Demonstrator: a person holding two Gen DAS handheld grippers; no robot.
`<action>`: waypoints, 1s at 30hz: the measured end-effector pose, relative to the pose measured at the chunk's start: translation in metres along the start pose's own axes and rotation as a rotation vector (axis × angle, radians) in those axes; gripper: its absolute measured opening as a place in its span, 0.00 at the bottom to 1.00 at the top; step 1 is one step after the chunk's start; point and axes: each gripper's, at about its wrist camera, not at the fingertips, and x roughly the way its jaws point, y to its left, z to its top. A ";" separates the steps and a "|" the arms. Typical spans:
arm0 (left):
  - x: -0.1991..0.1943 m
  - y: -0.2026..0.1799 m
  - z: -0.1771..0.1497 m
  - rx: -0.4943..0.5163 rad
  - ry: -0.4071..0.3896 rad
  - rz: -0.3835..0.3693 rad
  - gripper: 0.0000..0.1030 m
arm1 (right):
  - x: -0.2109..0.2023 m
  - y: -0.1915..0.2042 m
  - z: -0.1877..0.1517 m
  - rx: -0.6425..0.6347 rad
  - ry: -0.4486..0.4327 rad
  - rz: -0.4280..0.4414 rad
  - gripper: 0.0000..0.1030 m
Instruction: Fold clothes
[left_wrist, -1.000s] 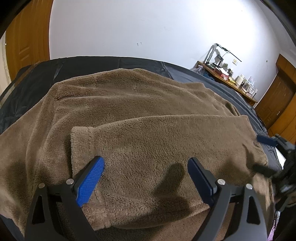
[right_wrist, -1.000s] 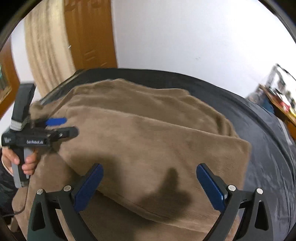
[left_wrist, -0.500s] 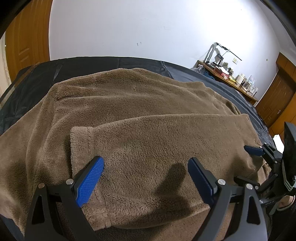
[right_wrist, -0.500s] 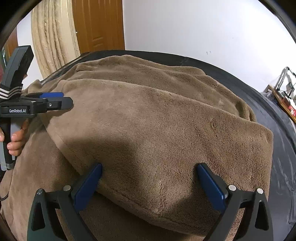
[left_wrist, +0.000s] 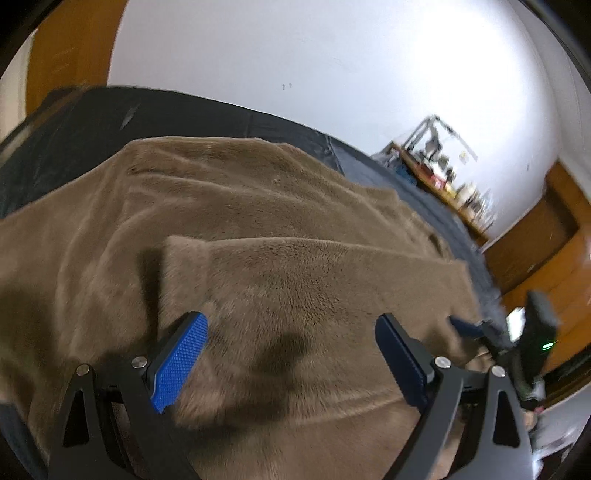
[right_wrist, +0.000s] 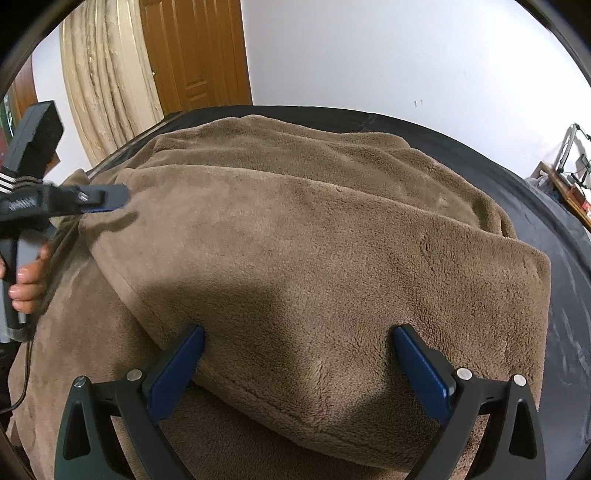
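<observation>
A brown fleece garment (left_wrist: 295, 229) lies spread on a dark bed, its near part folded back as a thick upper flap (right_wrist: 314, 240). My left gripper (left_wrist: 291, 360) is open, its blue pads low over the flap's left end with nothing between them. In the right wrist view the left gripper (right_wrist: 99, 197) sits at the flap's left corner, held by a hand (right_wrist: 26, 280). My right gripper (right_wrist: 299, 371) is open, its pads straddling the flap's near edge. From the left wrist view the right gripper (left_wrist: 480, 328) shows blurred at the flap's right end.
The black bed cover (right_wrist: 535, 206) rings the fleece. A cluttered desk (left_wrist: 443, 181) stands by the white wall at the right, with a wooden door (left_wrist: 546, 236) beyond it. Another wooden door (right_wrist: 199, 59) and a beige curtain (right_wrist: 107, 74) stand past the bed's left side.
The right gripper has come forward and down until its pads straddle the flap's near edge. The left gripper's view has tilted and blurred and the fleece looks slightly nearer; both grippers stay open.
</observation>
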 end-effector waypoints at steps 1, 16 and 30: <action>-0.009 0.006 -0.001 -0.026 -0.009 0.004 0.91 | 0.000 -0.001 0.000 0.002 -0.001 0.004 1.00; -0.173 0.178 -0.055 -0.538 -0.274 0.272 0.91 | -0.002 0.000 0.000 -0.001 -0.002 0.003 1.00; -0.191 0.248 -0.074 -0.738 -0.319 0.345 0.91 | -0.001 -0.001 -0.001 -0.003 -0.002 0.001 1.00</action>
